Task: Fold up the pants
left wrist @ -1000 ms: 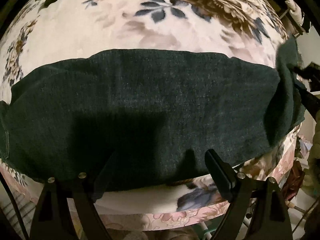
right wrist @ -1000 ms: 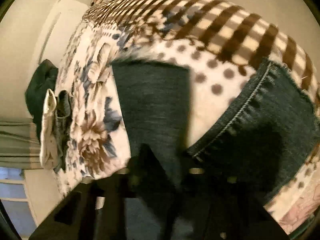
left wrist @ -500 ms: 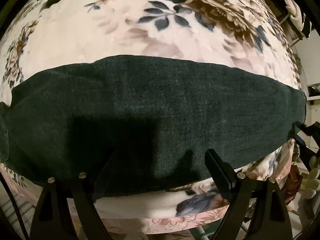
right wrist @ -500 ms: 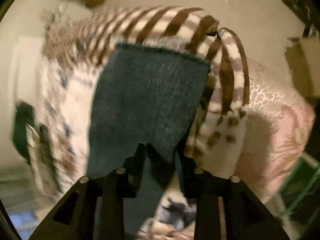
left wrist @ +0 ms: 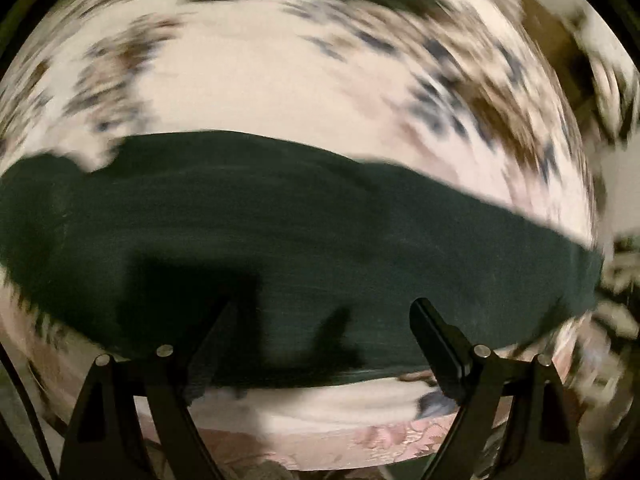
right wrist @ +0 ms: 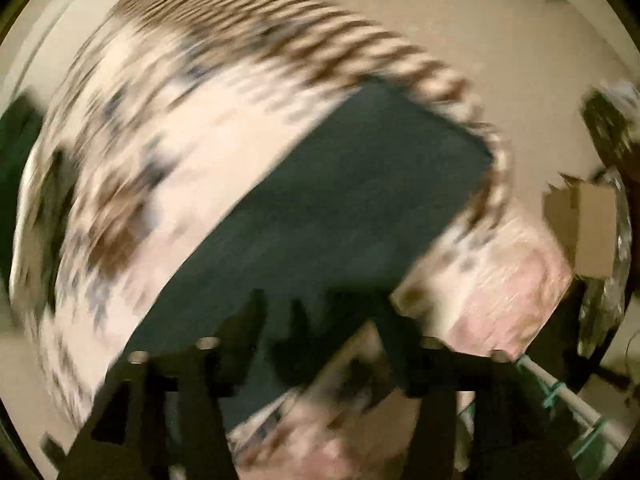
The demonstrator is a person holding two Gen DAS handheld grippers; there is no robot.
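**Inspector:** Position of the pants [left wrist: 304, 240]?

**Assistant:** Flat on the bed's floral blanket [left wrist: 272, 72], directly below and ahead of both grippers. Seen from the left wrist as a long dark band, long axis running side to side across the view, far end tapering toward the right edge. Near hem just beyond the fingertips of the left gripper [left wrist: 324, 340].

**Inspector:** Left gripper state?

**Assistant:** Spread wide, nothing between the fingers, no contact with the cloth.

**Inspector:** Right gripper [right wrist: 320, 332]?

**Assistant:** Jaws just been opening; standing apart now, fabric beneath but nothing visibly pinched. Heavy blur, so pad contact uncertain.

**Inspector:** From the right wrist?

**Assistant:** Same pants [right wrist: 332, 216] lying diagonal, from beneath the fingers up to a squared end at upper right, beside the bed's striped border [right wrist: 288, 28].

**Inspector:** Nearer gripper?

**Assistant:** Judged the right, sitting over one end; left over the middle of the long edge.

**Inspector:** Appearance?

**Assistant:** Dark green-black denim, smooth, apparently already doubled lengthwise into one narrow strip. Probably a crosswise fold still due.
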